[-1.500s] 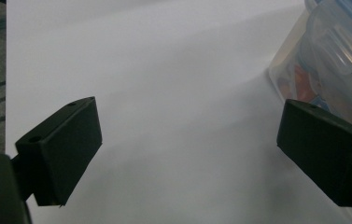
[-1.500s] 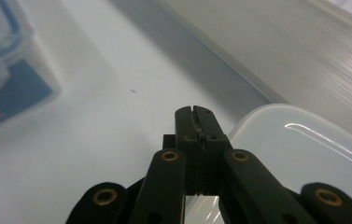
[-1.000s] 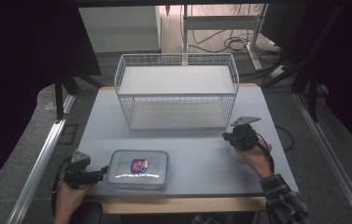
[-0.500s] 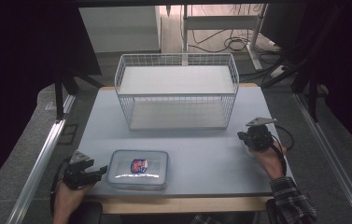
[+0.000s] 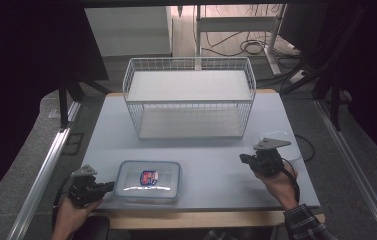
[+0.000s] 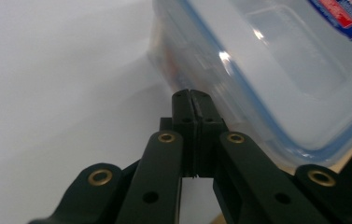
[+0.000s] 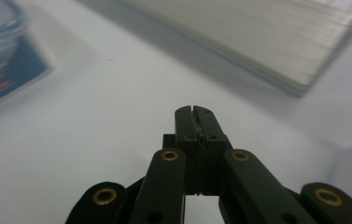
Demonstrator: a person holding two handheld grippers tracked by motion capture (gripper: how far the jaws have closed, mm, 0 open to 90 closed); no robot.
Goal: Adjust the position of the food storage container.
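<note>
Jaws pressed together on both: left gripper (image 5: 107, 186) noses the lidded container (image 5: 148, 180) at its nine o'clock side, apparently to push it, right gripper (image 5: 245, 159) idling at three o'clock.

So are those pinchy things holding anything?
No. The left gripper is shut with its tip against the plastic box; the right gripper is shut above the table.

Both grippers, left (image 5: 110, 186) and right (image 5: 243, 159), are black linkages with brass-ringed pivot holes, each topped by a grey three-cornered plate, a black cable trailing, and the right sleeve (image 5: 306, 226) is plaid
</note>
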